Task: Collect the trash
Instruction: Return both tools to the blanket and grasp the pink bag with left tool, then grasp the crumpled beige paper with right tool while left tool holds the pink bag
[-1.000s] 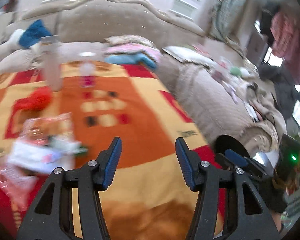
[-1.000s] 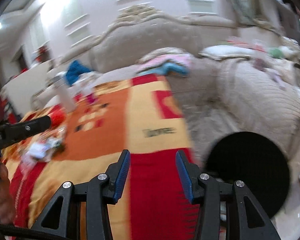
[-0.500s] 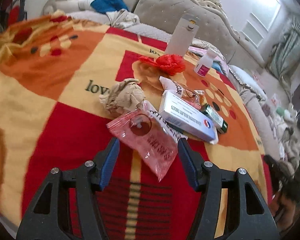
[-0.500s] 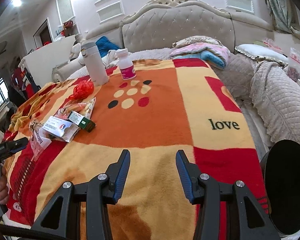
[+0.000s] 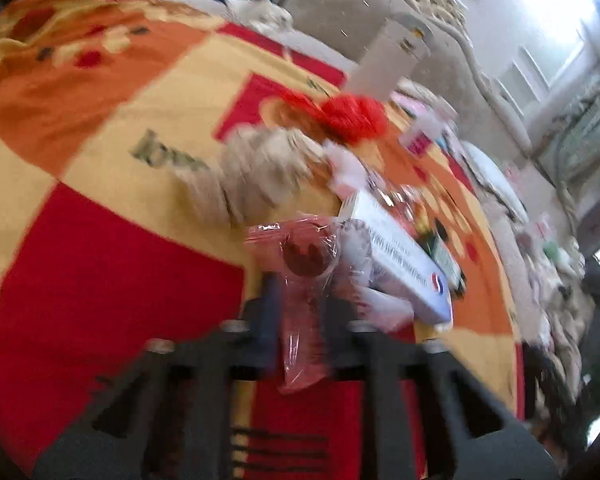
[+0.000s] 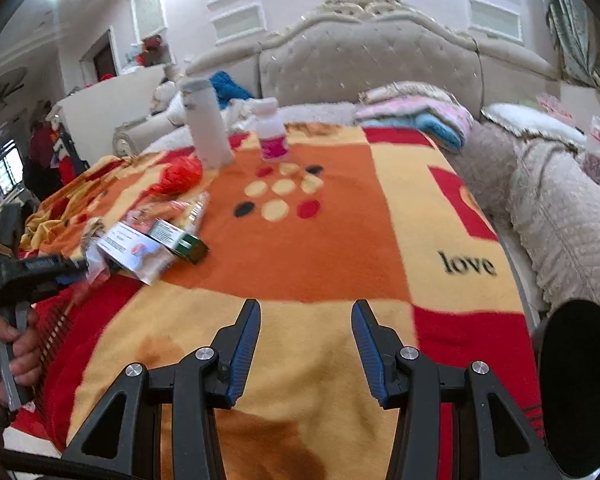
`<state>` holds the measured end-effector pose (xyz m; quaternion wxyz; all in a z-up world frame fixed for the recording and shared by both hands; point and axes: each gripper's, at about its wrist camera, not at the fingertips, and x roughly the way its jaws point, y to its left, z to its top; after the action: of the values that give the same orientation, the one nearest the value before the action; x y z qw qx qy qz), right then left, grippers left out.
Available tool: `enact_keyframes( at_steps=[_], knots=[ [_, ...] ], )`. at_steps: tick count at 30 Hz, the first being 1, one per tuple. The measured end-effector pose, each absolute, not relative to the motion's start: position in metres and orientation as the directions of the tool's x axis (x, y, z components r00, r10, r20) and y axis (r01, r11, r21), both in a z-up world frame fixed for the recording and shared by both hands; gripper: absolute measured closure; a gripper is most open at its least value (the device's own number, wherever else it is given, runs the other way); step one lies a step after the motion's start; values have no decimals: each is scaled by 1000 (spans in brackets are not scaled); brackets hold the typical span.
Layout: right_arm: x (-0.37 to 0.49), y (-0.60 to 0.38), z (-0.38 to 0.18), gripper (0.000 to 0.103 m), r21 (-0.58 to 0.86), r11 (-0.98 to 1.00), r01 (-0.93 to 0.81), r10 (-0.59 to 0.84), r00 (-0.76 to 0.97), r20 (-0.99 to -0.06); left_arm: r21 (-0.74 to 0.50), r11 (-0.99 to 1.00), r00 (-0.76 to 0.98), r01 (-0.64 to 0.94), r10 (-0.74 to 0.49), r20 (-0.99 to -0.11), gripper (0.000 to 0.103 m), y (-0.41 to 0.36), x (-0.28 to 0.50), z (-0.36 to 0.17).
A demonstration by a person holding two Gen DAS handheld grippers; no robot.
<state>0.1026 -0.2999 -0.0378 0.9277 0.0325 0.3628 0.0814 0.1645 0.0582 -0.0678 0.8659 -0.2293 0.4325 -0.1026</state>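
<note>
Pink plastic bag (image 5: 306, 280): lay on the blanket (image 5: 100, 300) near its near-left corner, at the near end of the litter heap; its long axis ran along the left gripper's line, the lower end passing back between the fingers and the dark-round-printed upper end pointing toward the heap.
Left gripper (image 5: 300, 312): clamped on the pink plastic bag, the two fingers pressed against its sides; the view was motion-blurred.
Left hand (image 6: 8, 356): in the right wrist view it was wrapped round the gripper's handle at the blanket's left edge, with the gripper reaching in over the red patch toward the heap and tilted downward.
Right gripper (image 6: 305, 340): parted, nothing between its blue-padded fingers; it hung above the blanket's near edge, angled down, well apart from the heap.
White carton (image 5: 396, 256): just beside the bag, its long axis slanting away to the right.
Green box (image 6: 180, 238): against the carton's far side.
Crumpled paper (image 5: 256, 176): just beyond the bag, toward the blanket's left edge.
Red plastic wad (image 5: 352, 116): farther in, near the white tumbler (image 6: 208, 124).
Pill bottle (image 6: 272, 130): upright beside the tumbler near the blanket's far edge.
</note>
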Motion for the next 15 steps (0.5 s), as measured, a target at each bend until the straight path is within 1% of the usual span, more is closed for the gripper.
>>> enact_keyframes(
  at_steps=[1, 3, 7, 9, 13, 14, 15],
  knots=[
    [103, -296, -36, 58, 132, 981, -143, 195, 730, -655, -482, 876, 606, -5, -381, -699, 97, 58, 161, -67],
    [108, -285, -33, 58, 178, 967, -180, 253, 728, -637, -462, 886, 612, 29, -381, -693, 97, 58, 148, -60],
    [127, -251, -36, 58, 257, 932, -257, 364, 675, -643, -436, 899, 641, 44, -361, -678, 97, 74, 119, -43],
    [143, -220, -33, 58, 287, 901, -326, 433, 635, -640, -442, 897, 650, 20, -347, -676, 97, 89, 110, -38],
    [176, -155, -22, 58, 283, 860, -425, 499, 582, -642, -430, 902, 669, -42, -295, -683, 97, 114, 102, -36],
    [184, -141, -20, 55, 292, 844, -450, 521, 560, -644, -418, 906, 675, -57, -274, -685, 97, 120, 100, -36],
    [193, -125, -19, 48, 303, 826, -476, 544, 531, -649, -414, 908, 677, -64, -266, -687, 97, 124, 98, -36]
  ],
)
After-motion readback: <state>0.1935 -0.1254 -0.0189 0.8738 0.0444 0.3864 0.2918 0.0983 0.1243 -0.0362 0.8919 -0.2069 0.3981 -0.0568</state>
